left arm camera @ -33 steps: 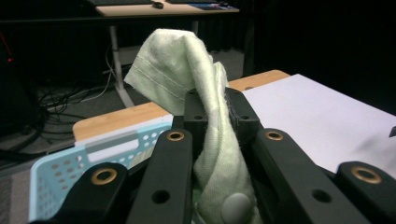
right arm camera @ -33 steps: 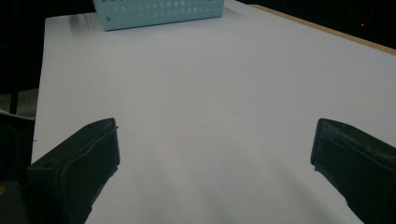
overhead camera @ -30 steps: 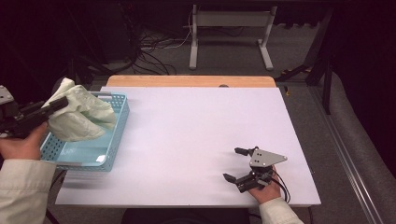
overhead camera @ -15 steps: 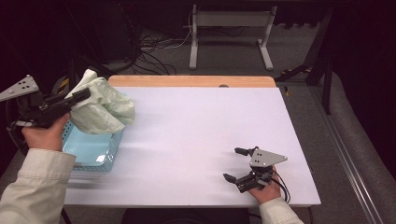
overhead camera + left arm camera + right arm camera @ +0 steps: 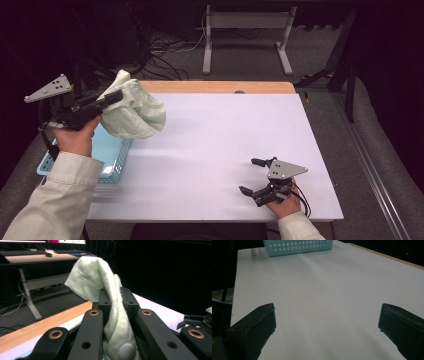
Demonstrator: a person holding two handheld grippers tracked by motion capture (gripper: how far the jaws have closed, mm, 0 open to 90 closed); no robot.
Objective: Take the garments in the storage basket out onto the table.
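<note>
The white surface [image 5: 220,150] spans most of the high view, with a bare wooden strip [image 5: 215,87] along its far edge. At the left edge of the surface stands a light blue perforated basket [image 5: 112,160] (its hole-patterned wall also appears at the top of the right gripper view [image 5: 298,246]). The pale green cloth [image 5: 132,112] hangs bunched in the air above the basket's far right corner and the adjoining surface, clear of both. The left gripper [image 5: 112,97] holds it raised, its fingers [image 5: 105,302] clamped on a fold of the cloth [image 5: 92,277], as the left gripper view shows, with fabric standing above the fingers and trailing down between them. The right gripper [image 5: 252,176] rests low near the front right of the surface, well apart from the cloth, fingers [image 5: 253,325] spread wide and holding nothing. Judged from this layout, the step in hand is the transfer of the cloth out of the basket toward the open surface. The next move calls for carrying the cloth rightward and lowering it onto bare surface, likely within reach of the right gripper so that a second edge can be taken. No brand, label or readable writing is visible on any item.
</note>
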